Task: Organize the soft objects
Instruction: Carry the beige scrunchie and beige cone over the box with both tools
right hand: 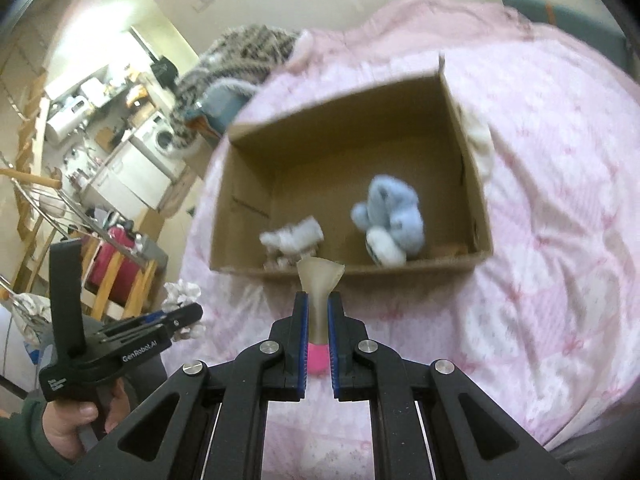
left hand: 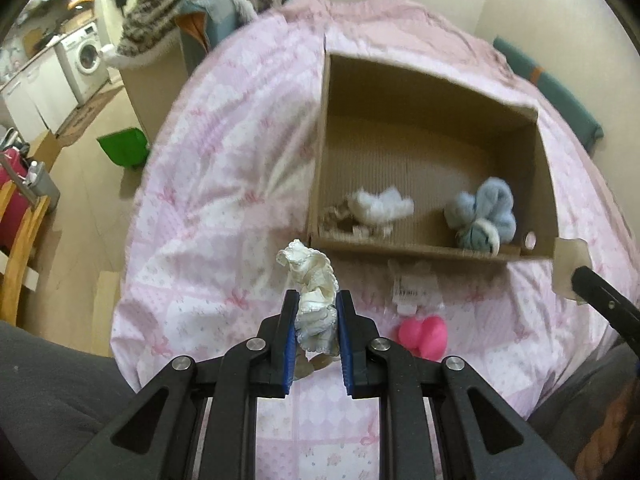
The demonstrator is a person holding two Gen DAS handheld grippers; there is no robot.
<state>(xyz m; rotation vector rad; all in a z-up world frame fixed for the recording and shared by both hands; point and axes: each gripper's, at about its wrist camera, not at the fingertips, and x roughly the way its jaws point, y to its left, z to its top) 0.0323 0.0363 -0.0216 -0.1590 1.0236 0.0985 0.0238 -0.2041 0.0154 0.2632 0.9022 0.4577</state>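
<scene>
My left gripper (left hand: 317,304) is shut on a cream lace-trimmed cloth (left hand: 310,286) and holds it just in front of the near wall of an open cardboard box (left hand: 420,80) on a pink quilt. In the box lie a white fluffy item (left hand: 380,204) and a light blue plush (left hand: 482,214). My right gripper (right hand: 318,308) is shut on a thin translucent beige piece (right hand: 320,280), near the box's front wall (right hand: 400,270). The left gripper (right hand: 176,320) shows at the left of the right wrist view. A pink soft object (left hand: 424,336) lies on the quilt below.
The pink patterned quilt (left hand: 224,184) covers the bed. A clear packet with a label (left hand: 412,288) lies in front of the box. A striped knit blanket (left hand: 208,4) is heaped at the far end. A green bin (left hand: 124,146) and a wooden chair (left hand: 20,248) stand on the floor to the left.
</scene>
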